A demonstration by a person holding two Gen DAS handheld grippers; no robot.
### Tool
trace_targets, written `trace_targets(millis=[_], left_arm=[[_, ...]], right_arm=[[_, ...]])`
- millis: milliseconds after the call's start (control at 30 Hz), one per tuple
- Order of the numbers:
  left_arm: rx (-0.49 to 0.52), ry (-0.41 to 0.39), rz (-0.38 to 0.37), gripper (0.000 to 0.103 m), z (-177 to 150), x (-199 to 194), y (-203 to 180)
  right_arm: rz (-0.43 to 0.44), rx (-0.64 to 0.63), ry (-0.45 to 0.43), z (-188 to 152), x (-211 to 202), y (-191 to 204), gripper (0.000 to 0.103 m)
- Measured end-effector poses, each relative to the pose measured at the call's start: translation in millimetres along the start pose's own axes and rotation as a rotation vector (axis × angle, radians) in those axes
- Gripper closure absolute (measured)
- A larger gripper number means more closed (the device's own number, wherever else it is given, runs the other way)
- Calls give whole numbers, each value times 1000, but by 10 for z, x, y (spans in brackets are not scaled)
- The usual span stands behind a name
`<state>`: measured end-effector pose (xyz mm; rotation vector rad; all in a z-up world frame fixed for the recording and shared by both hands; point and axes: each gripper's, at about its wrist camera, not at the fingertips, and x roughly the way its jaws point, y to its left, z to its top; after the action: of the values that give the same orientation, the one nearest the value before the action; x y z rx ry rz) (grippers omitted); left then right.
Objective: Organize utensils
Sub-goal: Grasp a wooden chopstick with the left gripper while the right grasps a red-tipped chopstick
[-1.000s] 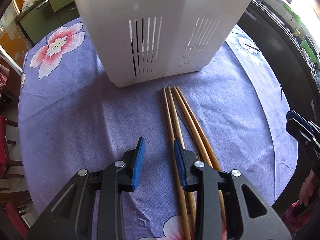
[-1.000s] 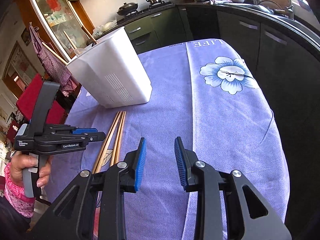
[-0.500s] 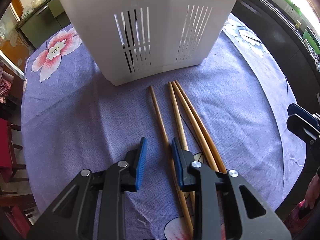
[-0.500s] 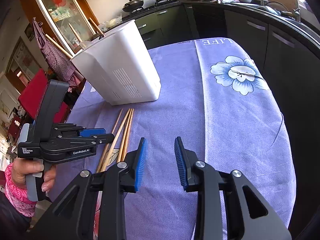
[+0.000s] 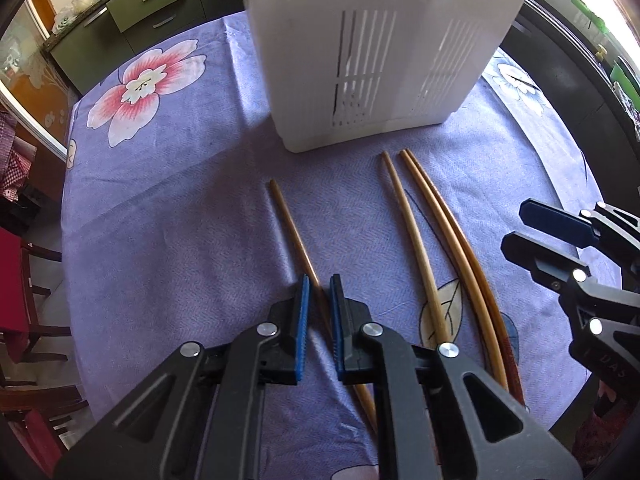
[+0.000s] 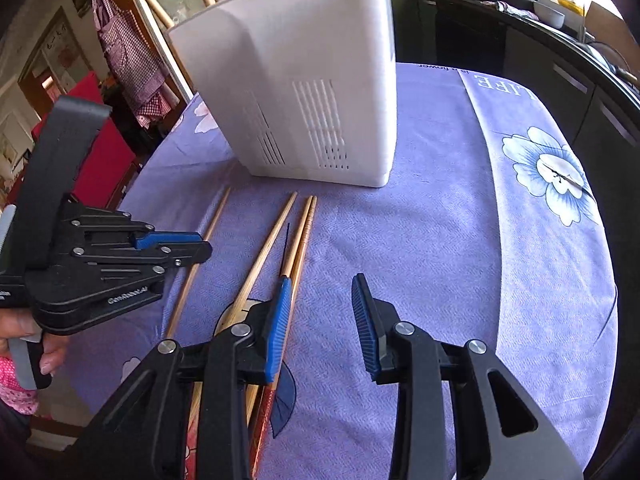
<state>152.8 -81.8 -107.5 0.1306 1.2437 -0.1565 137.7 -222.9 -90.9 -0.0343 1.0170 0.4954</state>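
Clenched jaws on the left gripper pinch a single chopstick partway along its length, while the right gripper hangs with its jaws spread wide and nothing between them. That one chopstick lies apart from the other three chopsticks, which rest side by side on the purple flowered tablecloth, all pointing toward the white slotted holder standing just beyond their tips. More chopsticks poke up from the holder's top. Judging by this, the step in hand is picking up the separated stick for loading into the holder. Next it likely needs lifting clear of the cloth, tipping upright and lowering over the holder's rim; a thin round stick may pivot in the pads, so a steady lift seems wise
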Motion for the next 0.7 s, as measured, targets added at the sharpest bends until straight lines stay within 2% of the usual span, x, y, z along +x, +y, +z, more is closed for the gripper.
trace_targets(millis=[100, 367, 600, 700], left_arm=[[-3, -9, 8, 92, -42, -46, 132], [23, -27, 20, 92, -94, -68, 158], [15, -27, 6, 92, -105, -69, 173], [-9, -3, -14, 91, -42, -45, 247]], right_arm=[[-12, -13, 14, 9, 114, 52, 71], [-69, -31, 45, 40, 230, 110, 71], [-119, -69, 68, 93, 325, 203, 69], [-122, -81, 80, 141, 366, 290, 69]])
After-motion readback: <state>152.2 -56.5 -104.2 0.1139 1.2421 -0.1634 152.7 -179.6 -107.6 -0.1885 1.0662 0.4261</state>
